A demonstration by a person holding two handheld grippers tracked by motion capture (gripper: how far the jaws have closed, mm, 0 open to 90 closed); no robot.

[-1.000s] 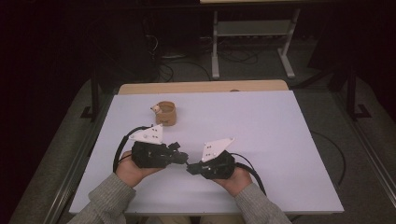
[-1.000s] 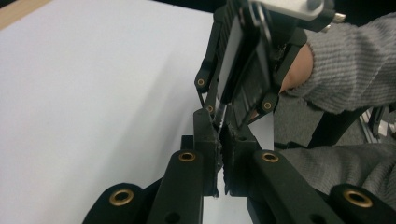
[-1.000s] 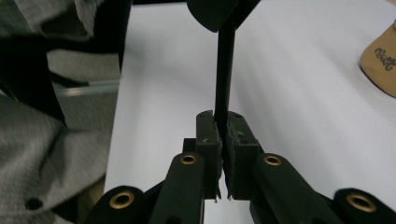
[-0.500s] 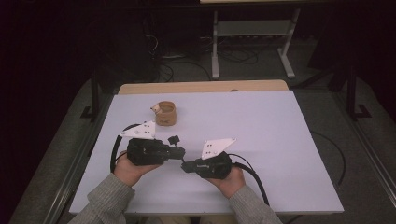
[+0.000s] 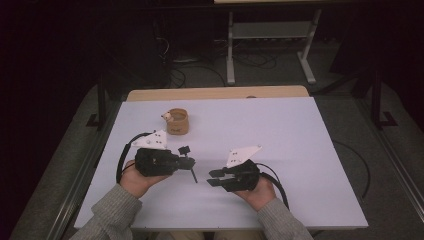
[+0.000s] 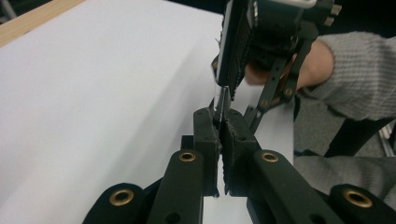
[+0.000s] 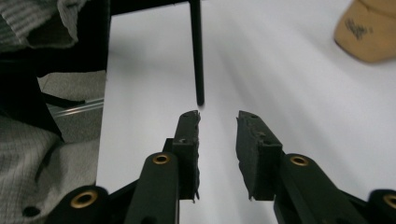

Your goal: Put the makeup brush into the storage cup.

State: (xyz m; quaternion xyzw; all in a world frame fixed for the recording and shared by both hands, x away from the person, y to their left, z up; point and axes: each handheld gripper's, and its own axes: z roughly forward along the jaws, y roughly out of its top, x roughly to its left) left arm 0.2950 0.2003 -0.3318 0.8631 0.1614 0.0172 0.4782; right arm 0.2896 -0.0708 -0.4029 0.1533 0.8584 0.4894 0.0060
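- We hold the right gripper (image 5: 211, 178) nearest to us, on our side of the cup (image 5: 176, 121) and well off to its right. Its jaws have just been opening. They stand partly apart with nothing between them, only bare table (image 5: 300, 140) showing through the gap in the right gripper view.
- The rod (image 5: 193, 175), thin and black, lies between the two grippers, on our side of the cup and a little to its right. In the right gripper view its free end (image 7: 200, 99) sits just ahead of one jaw tip without touching it. We cannot tell whether that end rests on the table.
- We hold the left gripper (image 5: 189, 161) closer to the cup than the right one, and still on our side of it. Its jaws are pressed together on the rod's other end, which the left gripper view shows pinched between the pads (image 6: 219, 106).
- The cup is tan and stands upright on the table, apart from both grippers. Something small and pale sits at its left rim, too small to make out.
- Beyond the cup, a wooden strip (image 5: 215, 93) runs along the table's far edge.
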